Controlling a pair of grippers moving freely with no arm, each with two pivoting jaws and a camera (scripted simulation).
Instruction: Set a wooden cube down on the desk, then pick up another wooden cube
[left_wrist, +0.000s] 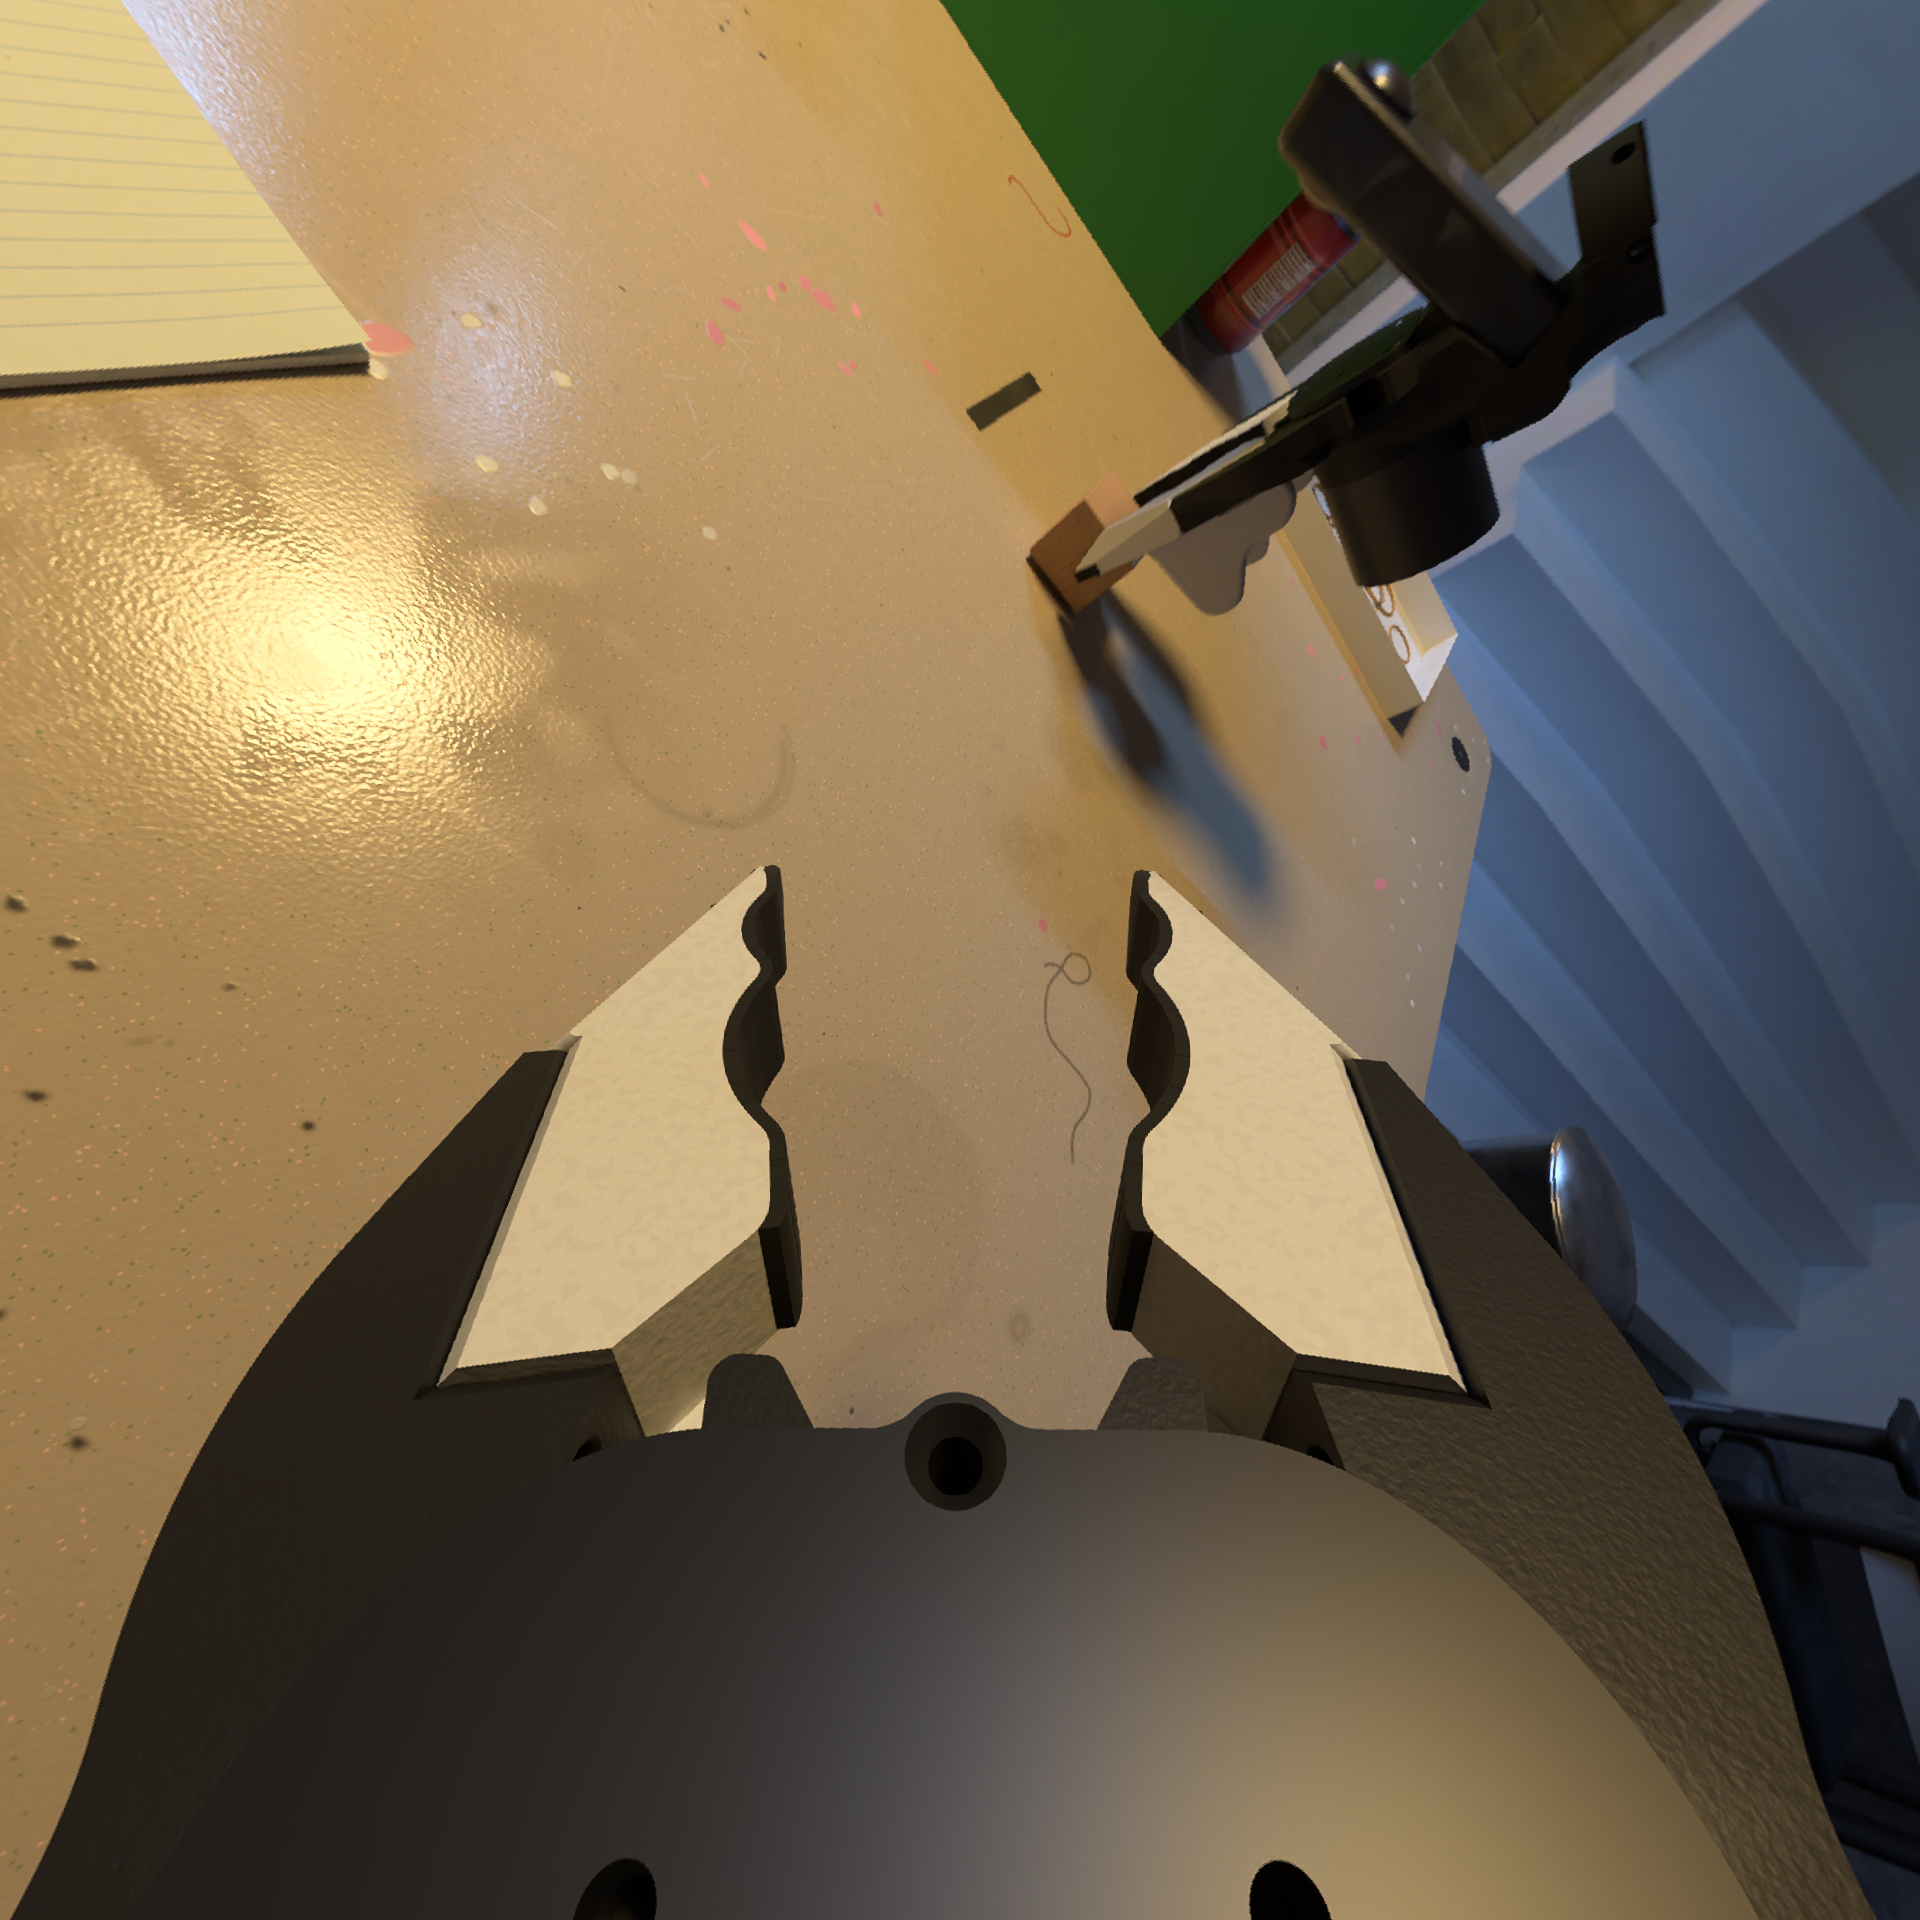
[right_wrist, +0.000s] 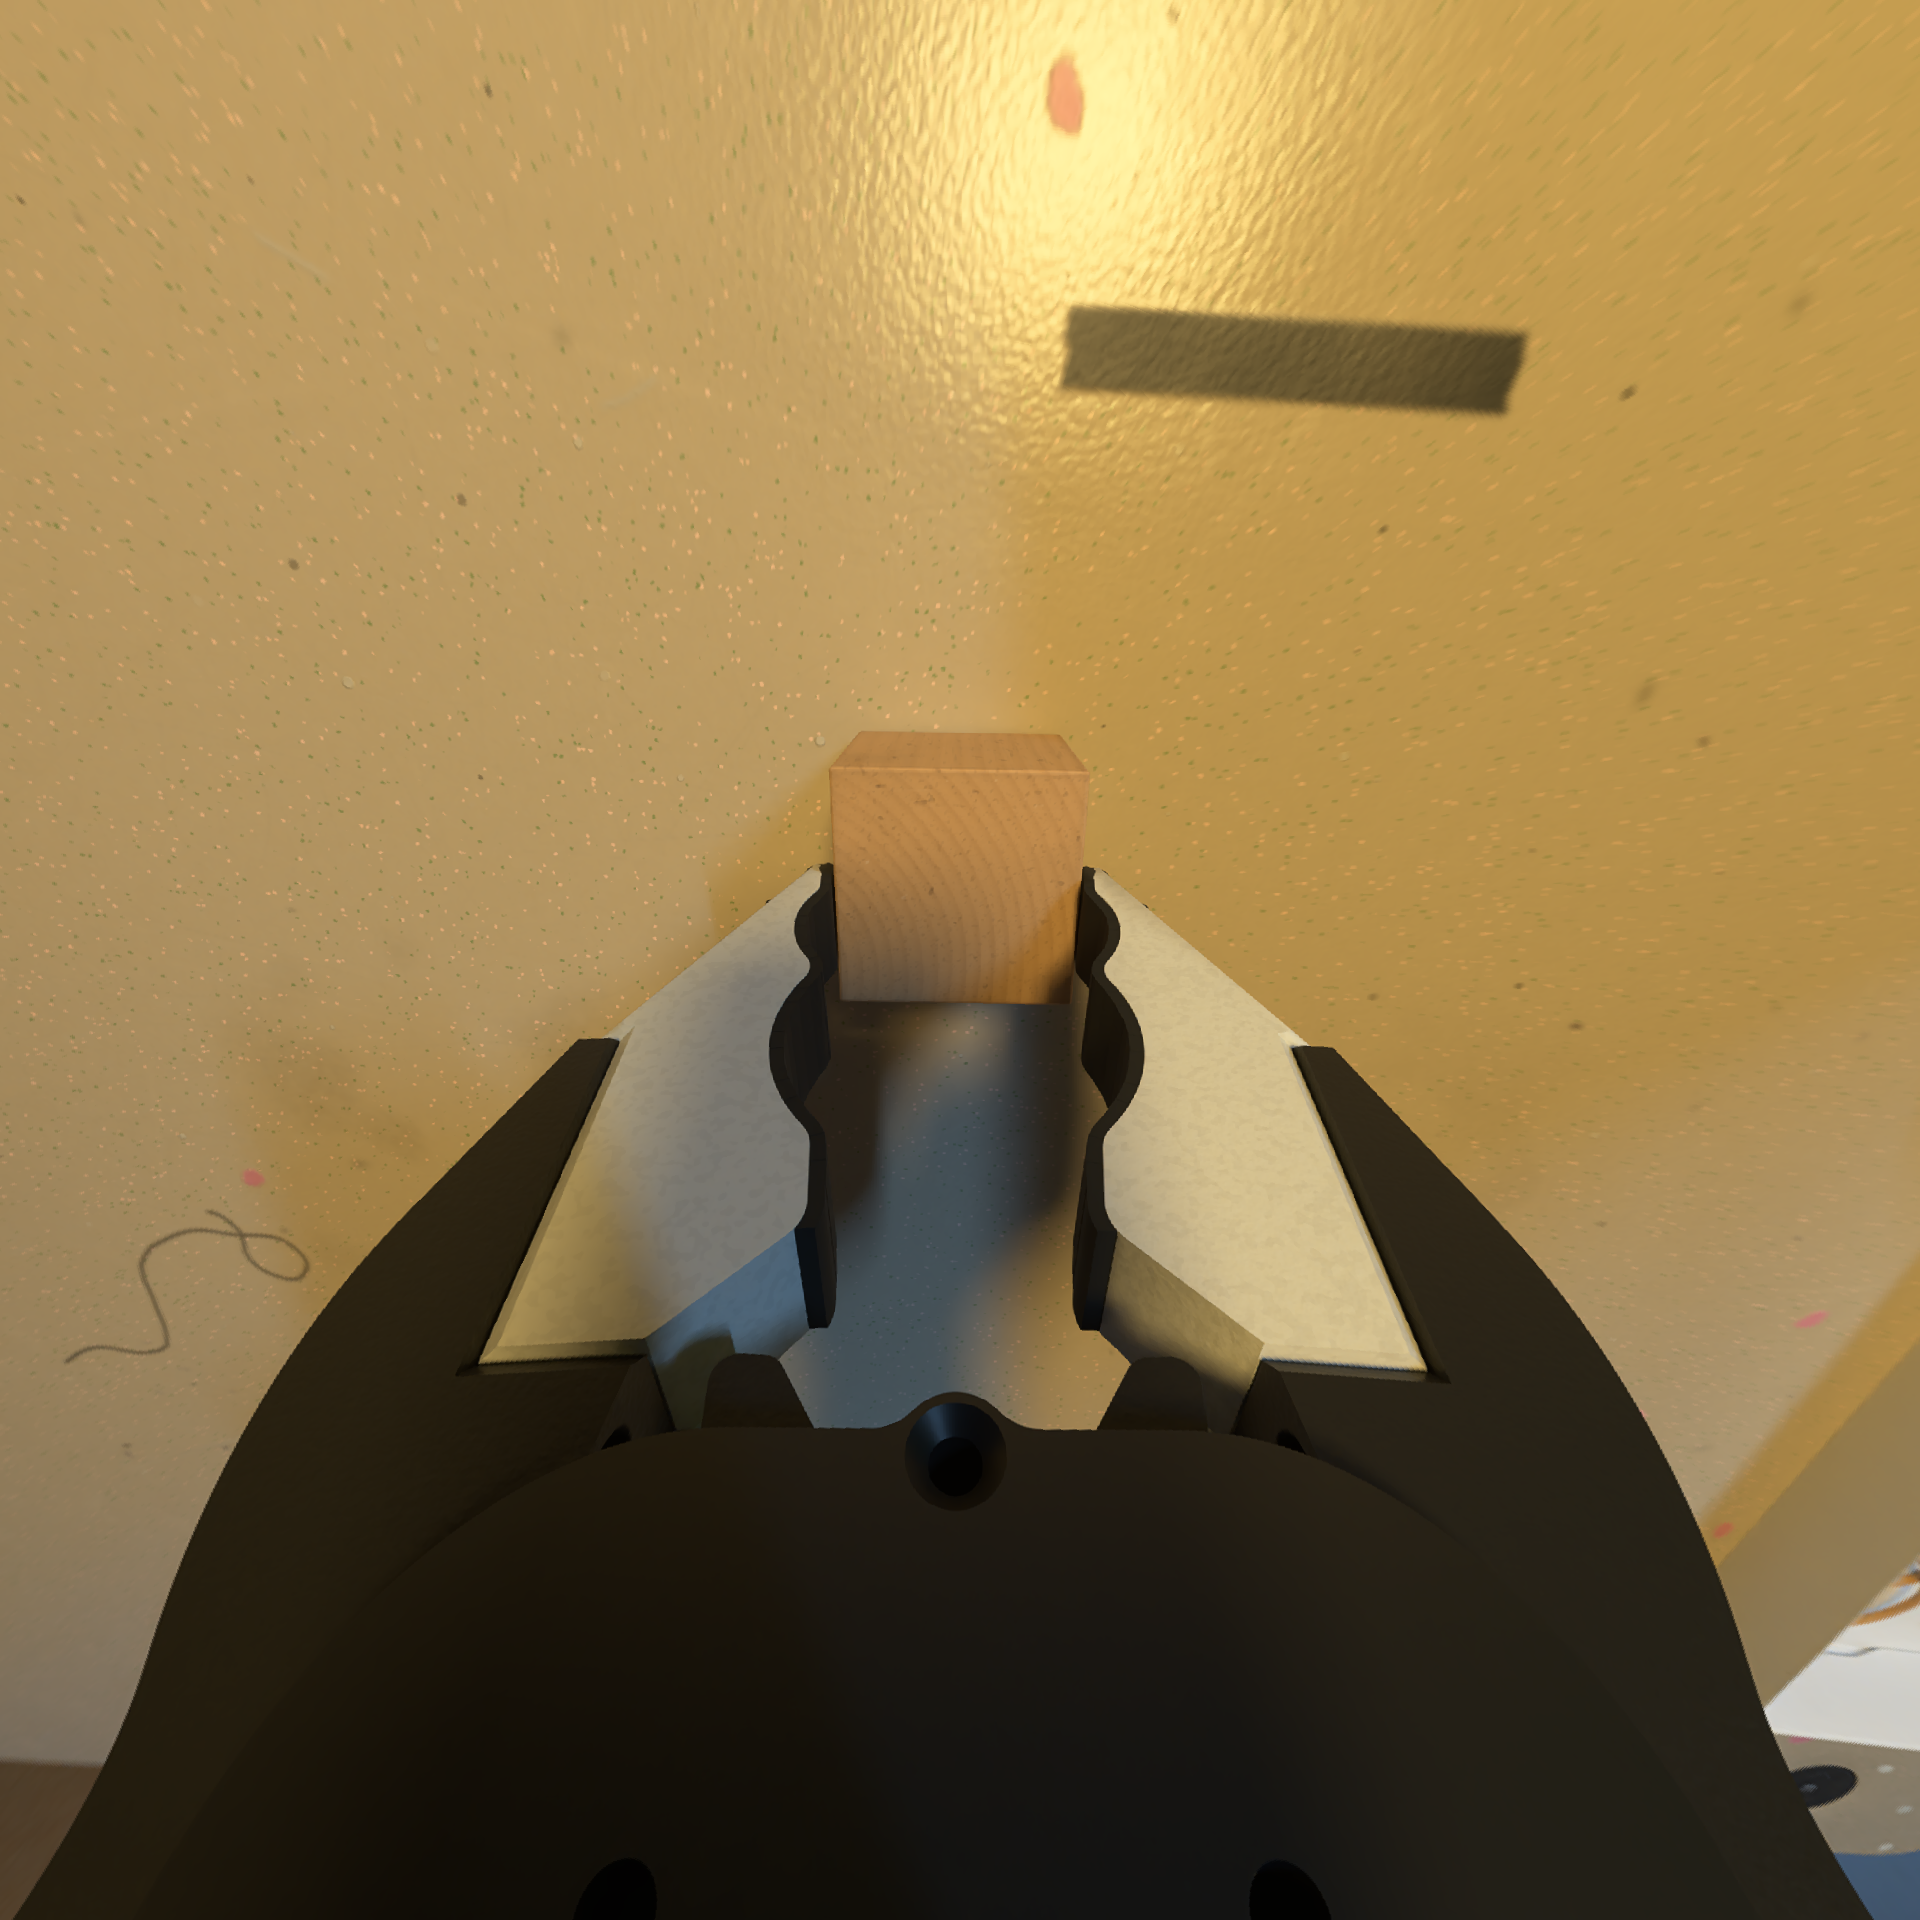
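A light wooden cube (right_wrist: 956, 883) sits between my right gripper's (right_wrist: 956, 883) fingertips, and both fingers press its sides. In the left wrist view the same cube (left_wrist: 1075, 551) is low at the tan desk (left_wrist: 623, 675), touching it or just above it, with its shadow close beneath. There the right gripper (left_wrist: 1107, 540) reaches down from the upper right. My left gripper (left_wrist: 956, 883) is open and empty above a bare part of the desk, well short of the cube. No second cube shows in either view.
A yellow lined notepad (left_wrist: 145, 208) lies at the upper left. A dark tape strip (left_wrist: 1003, 398) lies just beyond the cube and also shows in the right wrist view (right_wrist: 1294, 364). A green board (left_wrist: 1143, 135), a red can (left_wrist: 1273, 275) and the desk's edge (left_wrist: 1455, 831) are to the right.
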